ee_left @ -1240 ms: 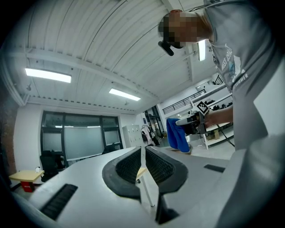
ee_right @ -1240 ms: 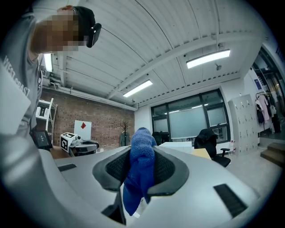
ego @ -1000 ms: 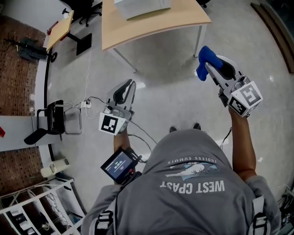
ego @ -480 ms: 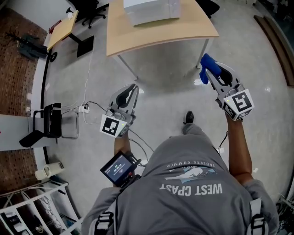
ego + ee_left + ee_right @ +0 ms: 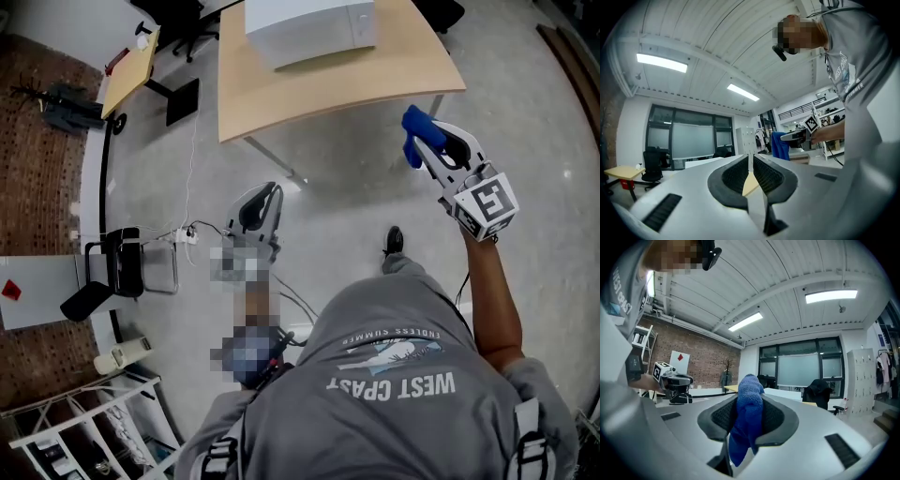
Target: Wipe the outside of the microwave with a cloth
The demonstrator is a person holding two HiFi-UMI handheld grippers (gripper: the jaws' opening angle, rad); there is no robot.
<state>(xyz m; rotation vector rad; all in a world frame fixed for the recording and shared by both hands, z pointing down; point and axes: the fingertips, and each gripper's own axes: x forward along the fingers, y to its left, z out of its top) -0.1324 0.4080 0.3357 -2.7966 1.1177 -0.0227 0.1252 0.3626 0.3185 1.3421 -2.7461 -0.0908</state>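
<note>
The white microwave (image 5: 309,28) stands on a light wooden table (image 5: 375,80) at the top of the head view. My right gripper (image 5: 424,145) is held level over the floor, short of the table's near right corner, shut on a blue cloth (image 5: 412,127). In the right gripper view the blue cloth (image 5: 746,427) bulges up between the dark pads and hangs down from the right gripper (image 5: 750,401). My left gripper (image 5: 270,192) is lower left of the table, shut with nothing in it. The left gripper (image 5: 751,164) shows its pads pressed together.
A black chair (image 5: 112,262) and floor cables (image 5: 187,230) lie to the left. A small yellow side table (image 5: 127,61) stands at the upper left and a white rack (image 5: 84,427) at the lower left. The person's shoe (image 5: 394,241) is on the grey floor.
The person has stepped toward the table, so the table and microwave show nearer and fuller. Both grippers moved along with the body; the right one still grips the cloth.
</note>
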